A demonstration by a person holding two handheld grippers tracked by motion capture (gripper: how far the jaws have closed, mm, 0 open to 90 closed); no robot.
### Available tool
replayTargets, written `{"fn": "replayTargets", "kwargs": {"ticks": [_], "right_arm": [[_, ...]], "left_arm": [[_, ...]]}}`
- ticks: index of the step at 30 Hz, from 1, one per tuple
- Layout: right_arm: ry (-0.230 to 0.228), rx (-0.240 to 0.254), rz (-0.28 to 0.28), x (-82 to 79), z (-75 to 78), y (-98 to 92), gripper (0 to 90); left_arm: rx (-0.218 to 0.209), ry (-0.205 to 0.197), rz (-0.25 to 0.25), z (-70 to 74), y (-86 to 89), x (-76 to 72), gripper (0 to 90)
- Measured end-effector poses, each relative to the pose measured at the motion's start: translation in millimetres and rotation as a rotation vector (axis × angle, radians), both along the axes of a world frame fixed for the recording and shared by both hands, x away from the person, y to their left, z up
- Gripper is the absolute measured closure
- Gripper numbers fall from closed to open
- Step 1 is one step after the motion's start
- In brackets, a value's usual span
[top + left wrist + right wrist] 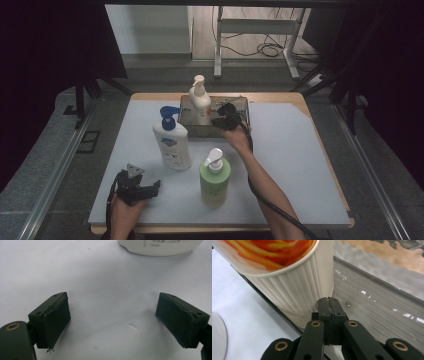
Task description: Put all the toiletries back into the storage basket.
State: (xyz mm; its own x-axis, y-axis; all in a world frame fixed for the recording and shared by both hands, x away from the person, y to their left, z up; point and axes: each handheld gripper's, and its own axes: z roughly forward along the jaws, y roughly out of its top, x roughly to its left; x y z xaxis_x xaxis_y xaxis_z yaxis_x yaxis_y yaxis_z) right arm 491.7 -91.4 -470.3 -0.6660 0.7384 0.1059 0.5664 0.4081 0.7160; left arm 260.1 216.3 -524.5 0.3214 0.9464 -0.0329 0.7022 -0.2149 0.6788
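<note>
High view. A metal tray is set at the far middle of the grey table mat and serves as landmark. Inside it, at its left end, a white pump bottle with an orange label stands upright, apparently deposited there for collection. The right gripper is held at the tray's near rim, just right of that bottle. Nearer than the tray and to its left, a white lotion bottle with a blue pump stands upright on the mat; nearer still, in front of the tray, a green pump bottle stands likewise, both seemingly awaiting transfer. The left gripper is parked well short of the tray, near the mat's front edge.

Left gripper view. The left gripper is recorded with jaws spread wide over bare mat, nothing between them; the base of the white lotion bottle lies ahead.

Right gripper view. The right gripper is recorded with jaws pressed together, empty, tips at the foot of the ribbed white bottle where it meets the tray floor, consistent with a bottle just set down.
</note>
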Motion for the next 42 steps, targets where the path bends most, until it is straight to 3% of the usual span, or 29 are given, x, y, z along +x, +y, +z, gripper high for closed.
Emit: {"fn": "replayTargets", "kwargs": {"ticks": [7,17,42], "right_arm": [[0.003,-0.004,0.015,0.5,-0.7,9.3,89.1],[0.019,-0.01,-0.006,7.8,0.9,14.7,89.2],[0.033,-0.017,0.027,7.7,-1.2,44.0,88.9]], "left_arm": [[0.0,0.0,0.0,0.0,0.0,0.0,11.5],[0.0,0.0,0.0,0.0,0.0,0.0,11.5],[0.001,0.002,-0.001,0.2,0.1,0.1,11.5]]}}
